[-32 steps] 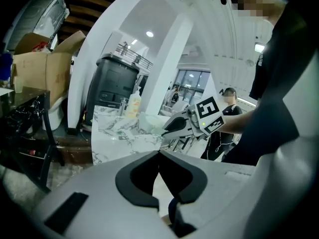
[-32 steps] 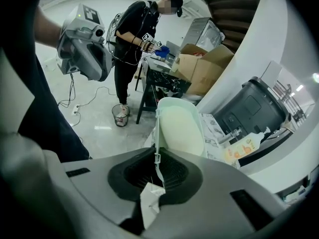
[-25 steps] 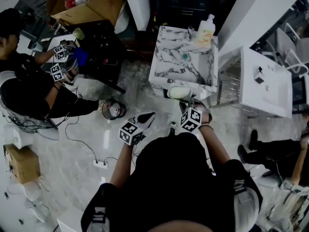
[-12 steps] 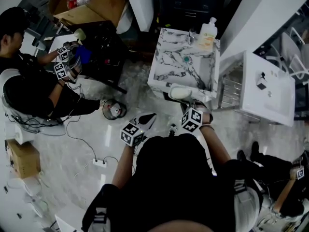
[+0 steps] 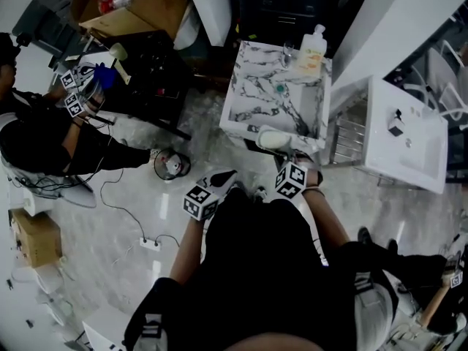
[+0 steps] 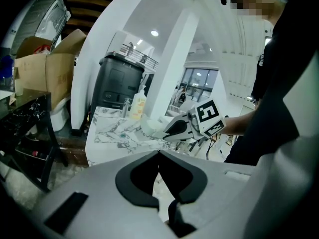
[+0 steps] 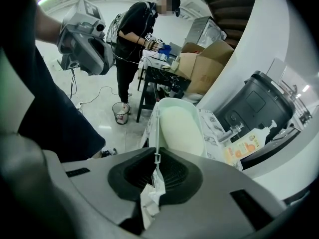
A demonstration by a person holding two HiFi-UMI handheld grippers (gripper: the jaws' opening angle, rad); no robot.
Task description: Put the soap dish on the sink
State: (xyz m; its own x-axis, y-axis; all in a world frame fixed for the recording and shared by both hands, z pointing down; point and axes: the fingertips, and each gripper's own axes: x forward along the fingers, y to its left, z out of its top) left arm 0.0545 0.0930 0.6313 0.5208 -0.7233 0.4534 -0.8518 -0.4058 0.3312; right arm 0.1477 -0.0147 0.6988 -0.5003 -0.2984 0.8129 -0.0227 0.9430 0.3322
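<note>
The pale green soap dish is held by its rim, on edge, in my right gripper, which is shut on it. In the head view the soap dish hangs over the near edge of the marble sink, just ahead of my right gripper. My left gripper is lower left of the sink, apart from it, shut with nothing between its jaws. From the left gripper view, the soap dish and right gripper show beside the marble sink.
A soap bottle and a faucet stand at the sink's far edge. A white cabinet is to the right, a black table and a small bin to the left. Another person works at far left.
My grippers and the soap dish have hardly moved. The person at the left has shifted further left, and the view has tilted slightly.
</note>
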